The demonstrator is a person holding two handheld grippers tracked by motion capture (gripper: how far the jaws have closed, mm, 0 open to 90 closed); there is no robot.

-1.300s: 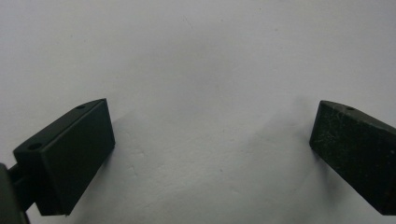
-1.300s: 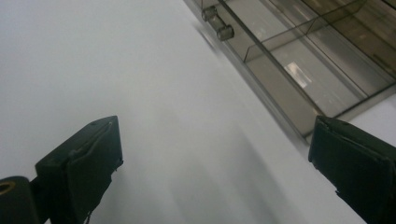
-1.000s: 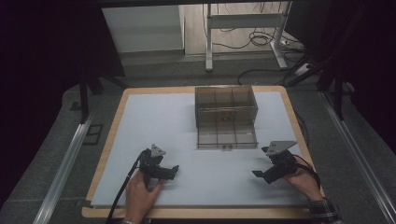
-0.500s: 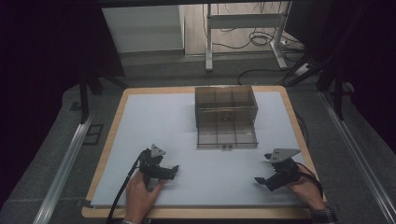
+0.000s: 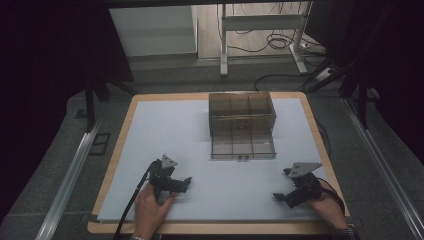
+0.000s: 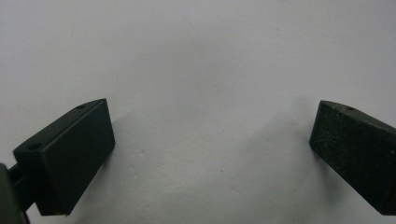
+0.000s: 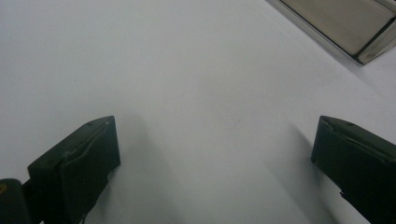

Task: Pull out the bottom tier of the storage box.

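drawer box (image 5: 242,125) well ahead | left tool (image 5: 186,184), right tool (image 5: 278,197) wide apart, empty

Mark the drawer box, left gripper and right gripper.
drawer box (image 5: 242,108), high view, top of its smoky casing.
left gripper (image 5: 186,184), high view, between its fingertips.
right gripper (image 5: 281,198), high view, between its fingertips.
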